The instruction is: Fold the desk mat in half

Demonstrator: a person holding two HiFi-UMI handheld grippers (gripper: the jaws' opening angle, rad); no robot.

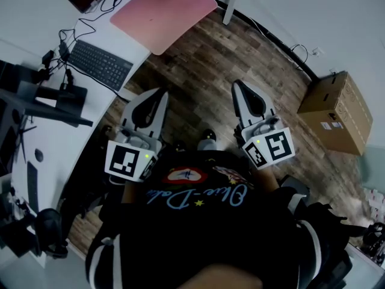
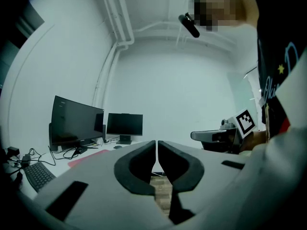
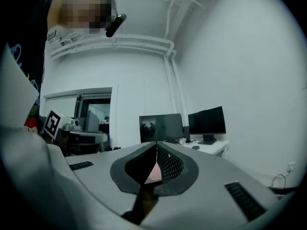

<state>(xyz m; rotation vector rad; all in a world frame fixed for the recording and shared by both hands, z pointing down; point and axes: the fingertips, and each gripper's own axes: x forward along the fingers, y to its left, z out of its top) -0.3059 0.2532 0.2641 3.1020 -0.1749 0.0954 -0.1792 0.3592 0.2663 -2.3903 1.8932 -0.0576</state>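
Presently the pink desk mat (image 1: 162, 12) lies flat and unfolded at the top centre of the head view, on the corner of the white worktop (image 1: 30, 23), with one rounded corner reaching over the edge above the wooden floor (image 1: 204, 59). To its lower left on the same worktop there is a black keyboard (image 1: 99, 64) with some cables beside it. Well apart from the mat, in the lower middle of the frame, the person holds both tools close to the body and above the floor. The left tool (image 1: 157, 95) has its jaws almost together, only a thin slit stays between them, and nothing is in it. The right tool (image 1: 240, 87) has its jaws pressed together and it also holds nothing. At the right side of the frame a cardboard box (image 1: 334, 110) stands on the floor near the wall.
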